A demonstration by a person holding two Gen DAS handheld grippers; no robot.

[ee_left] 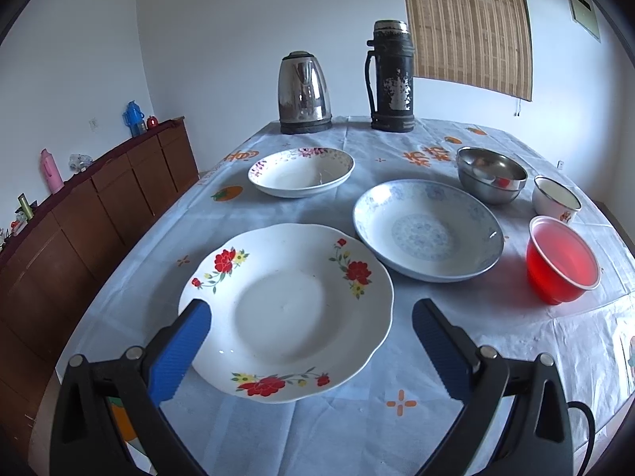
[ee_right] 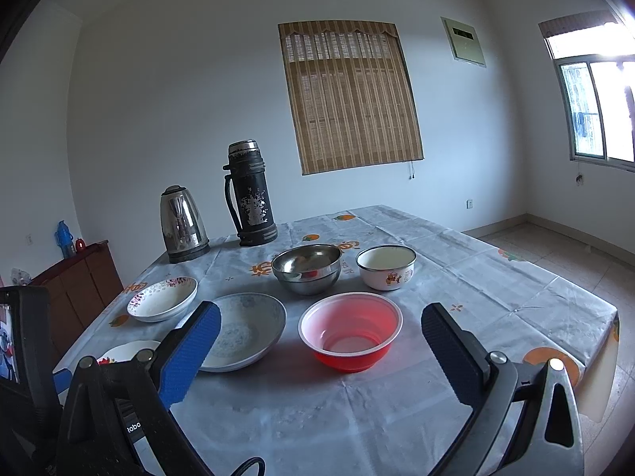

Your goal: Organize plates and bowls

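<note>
Red-flowered plate (ee_left: 285, 309), nearest, lay under the wide, empty left gripper (ee_left: 311, 351); right gripper (ee_right: 320, 351) gaped over the red plastic bowl (ee_right: 350, 331); best pinch each rim squarely.

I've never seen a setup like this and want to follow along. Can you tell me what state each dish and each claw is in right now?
Left claw: open, holding nothing.
Right claw: open, holding nothing.
Red-flower plate: upright, empty, alone.
Blue-patterned plate: upright, empty, unstacked.
Purple-flower dish: upright, empty.
Steel bowls: nested together.
White enamel bowl: upright, separate.
Red plastic bowl: upright, empty.
Kettle: lid closed.
Black flask: capped, upright.
</note>
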